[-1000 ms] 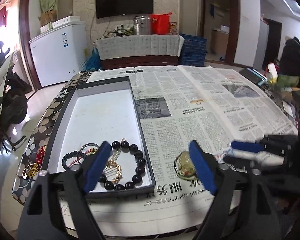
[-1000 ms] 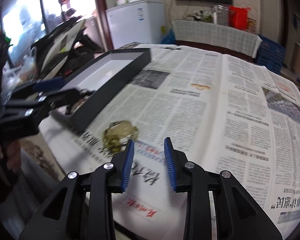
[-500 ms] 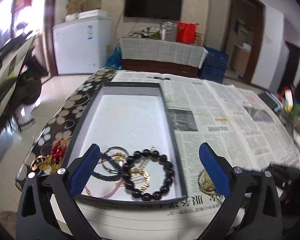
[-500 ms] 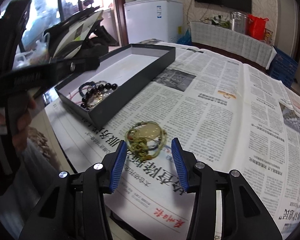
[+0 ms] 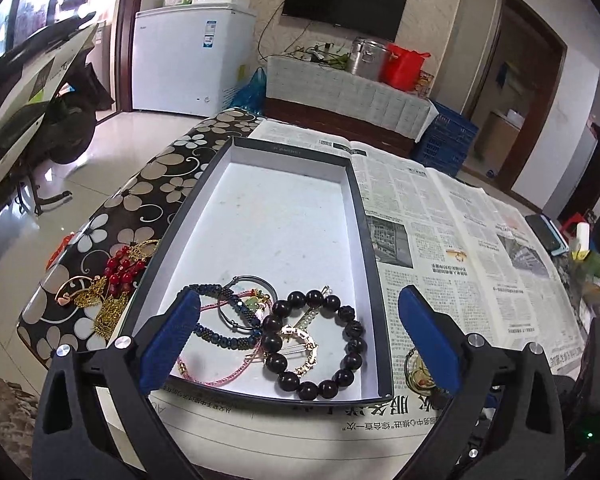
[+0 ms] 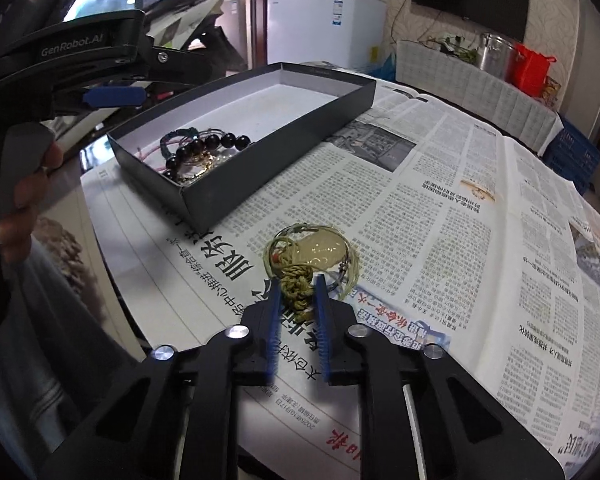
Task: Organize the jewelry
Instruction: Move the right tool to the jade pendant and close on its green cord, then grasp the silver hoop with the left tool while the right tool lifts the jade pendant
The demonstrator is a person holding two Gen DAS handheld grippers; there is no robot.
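Note:
A dark box [image 5: 362, 216] with a white floor lies on the newspaper and holds a black bead bracelet [image 5: 314, 340], a blue bead bracelet [image 5: 224, 322], a pink cord and gold pieces. My left gripper [image 5: 296, 338] is wide open above the box's near end. A pale pendant on an olive knotted cord [image 6: 314, 254] lies on the newspaper right of the box; it also shows in the left wrist view [image 5: 418, 376]. My right gripper [image 6: 297, 294] has its pads closed on the cord's knot [image 6: 296, 294]. The box also shows in the right wrist view [image 6: 284, 148].
Red bead and gold jewelry [image 5: 108, 284] lies on the flowered tablecloth left of the box. Newspaper [image 6: 440, 216] covers the table. The left gripper's body [image 6: 80, 64] and the hand on it fill the right wrist view's left side. Small items [image 5: 580, 244] sit at the table's far right.
My right gripper moved forward and narrowed around the pendant cord's knot. My left gripper swung left, so the box now sits between its fingers.

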